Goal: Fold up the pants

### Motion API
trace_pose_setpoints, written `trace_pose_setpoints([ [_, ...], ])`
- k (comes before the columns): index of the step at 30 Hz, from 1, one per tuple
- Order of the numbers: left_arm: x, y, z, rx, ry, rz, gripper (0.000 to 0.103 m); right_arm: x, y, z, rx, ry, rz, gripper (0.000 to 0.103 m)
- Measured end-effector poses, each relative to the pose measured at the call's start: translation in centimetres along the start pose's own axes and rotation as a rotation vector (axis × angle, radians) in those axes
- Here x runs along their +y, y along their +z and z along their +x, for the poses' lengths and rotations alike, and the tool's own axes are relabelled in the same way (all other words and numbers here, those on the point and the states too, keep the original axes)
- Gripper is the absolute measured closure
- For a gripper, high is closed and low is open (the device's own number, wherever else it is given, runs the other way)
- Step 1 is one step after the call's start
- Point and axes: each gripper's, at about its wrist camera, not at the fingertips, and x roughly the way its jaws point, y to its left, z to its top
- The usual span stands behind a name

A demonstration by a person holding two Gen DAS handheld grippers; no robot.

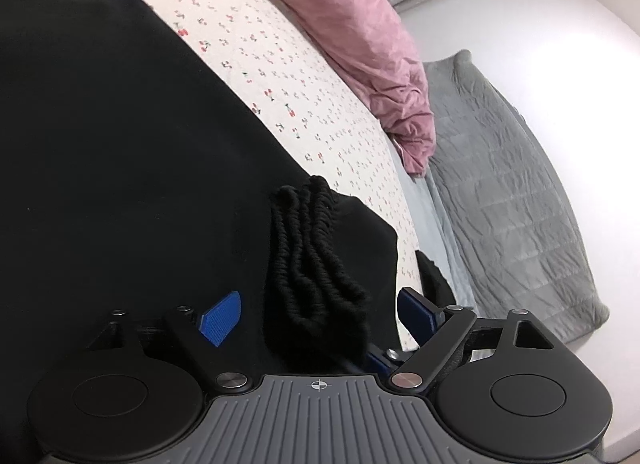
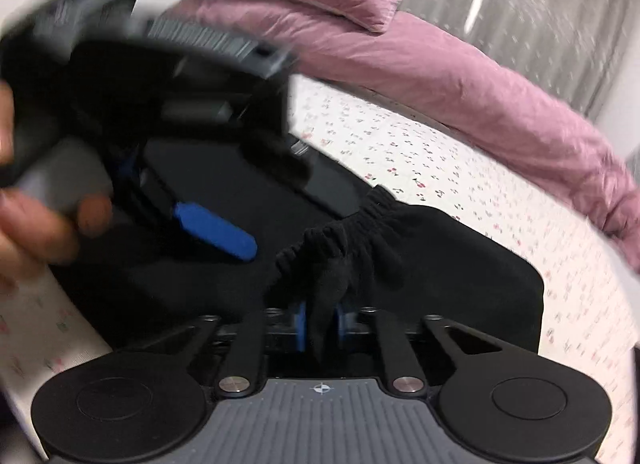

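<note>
Black pants [image 1: 120, 143] of matte knit lie on a cherry-print bedsheet [image 1: 280, 75], long axis running from 5 toward 10 o'clock in the left wrist view, beside a rumpled pink duvet [image 1: 360, 23]. The gathered, ribbed waistband [image 1: 316, 264] sits between the wide-spread left gripper [image 1: 320, 312]; the right gripper [image 2: 320, 328] pinches waistband fabric. No legible writing.

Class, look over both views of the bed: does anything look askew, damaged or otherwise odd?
Nothing damaged or spilled. The black pants lie on the sheet with the waistband bunched, not flat: the right tool pinches it, while the left tool stands open around it.
</note>
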Motion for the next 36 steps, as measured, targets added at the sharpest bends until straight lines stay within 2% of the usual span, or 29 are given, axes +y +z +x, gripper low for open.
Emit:
trace_pose_setpoints([
  [5,0.2,0.3,0.7,0.002,-0.034,-0.034,0.011,-2.2,-0.2,-1.8,-0.034,0.074,0.085,0.093],
  [11,-0.5,0.3,3.1,-0.005,-0.077,-0.049,0.013,-0.4,-1.3,-2.4,-0.014,0.113,0.014,0.088],
  [14,-1.4,0.1,3.5,-0.015,-0.037,-0.007,0.028,-0.6,-1.4,-2.6,0.004,0.17,0.02,0.074],
  [15,-1.7,0.1,3.6,-0.019,-0.012,0.01,0.04,-0.7,-1.1,-2.6,0.006,0.21,0.035,0.067],
  [16,-2.0,0.0,3.6,-0.019,0.012,0.026,0.055,-1.2,-1.1,-3.0,0.001,0.254,0.058,0.064],
  [18,-2.4,0.0,3.5,-0.026,0.091,0.067,0.077,-2.2,-1.1,-3.8,-0.017,0.286,0.093,0.063],
  [21,-2.6,0.1,3.0,-0.037,0.148,0.097,0.08,-3.6,-1.1,-4.8,-0.046,0.294,0.147,0.063],
  [25,-3.6,0.5,1.7,-0.059,0.207,0.16,0.081,-4.8,-1.3,-5.2,-0.071,0.217,0.208,0.058],
  [30,-4.2,1.1,-1.3,-0.078,0.284,0.233,0.081,-5.0,-2.0,-4.3,-0.029,0.128,0.256,0.057],
  [36,-2.2,2.4,-5.7,-0.106,0.319,0.207,0.081,-3.4,-1.1,-2.7,0.014,0.105,0.209,0.056],
])
